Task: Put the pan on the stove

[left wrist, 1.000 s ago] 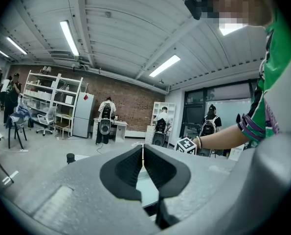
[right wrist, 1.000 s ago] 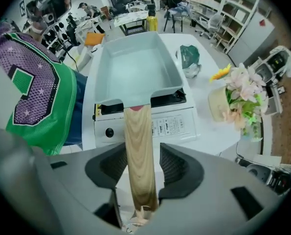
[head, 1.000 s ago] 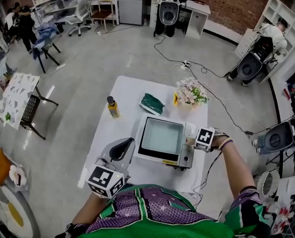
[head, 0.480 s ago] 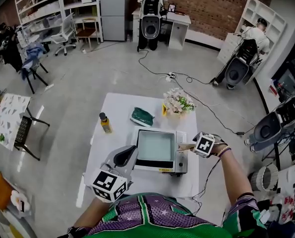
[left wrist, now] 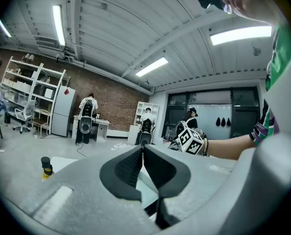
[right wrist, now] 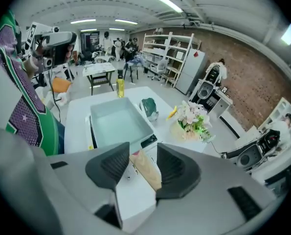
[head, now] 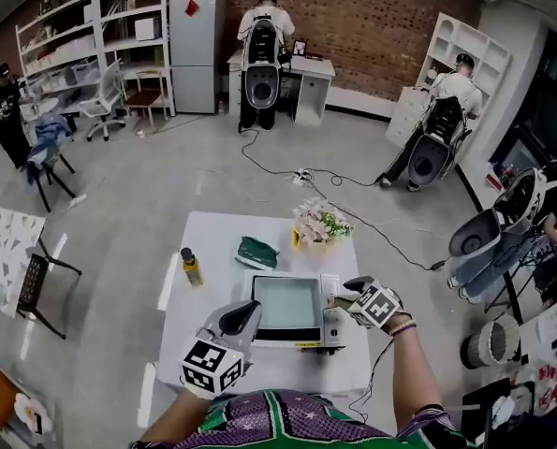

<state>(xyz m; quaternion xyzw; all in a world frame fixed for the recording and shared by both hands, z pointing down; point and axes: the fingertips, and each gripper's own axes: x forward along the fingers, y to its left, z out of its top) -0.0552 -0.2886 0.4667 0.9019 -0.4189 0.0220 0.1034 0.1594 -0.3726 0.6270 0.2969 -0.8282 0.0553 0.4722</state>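
A square white pan (head: 285,299) with a pale inside rests on a flat stove (head: 306,340) with a dark front strip, in the middle of the white table (head: 203,246). The pan's tan wooden handle (right wrist: 146,169) points right and lies between the jaws of my right gripper (right wrist: 138,168), which is shut on it; the head view shows that gripper (head: 339,299) at the pan's right side. My left gripper (head: 239,321) hovers at the pan's near left corner. Its jaws (left wrist: 143,163) are pressed together with nothing between them.
A yellow bottle with a dark cap (head: 192,267) stands at the table's left. A green crumpled thing (head: 257,251) and a flower bouquet (head: 318,223) lie behind the pan. Chairs, shelves, cables and seated people ring the table.
The head view has lifted and now takes in more of the room. Both grippers stay about where they were beside the pan, the right one still at the handle.
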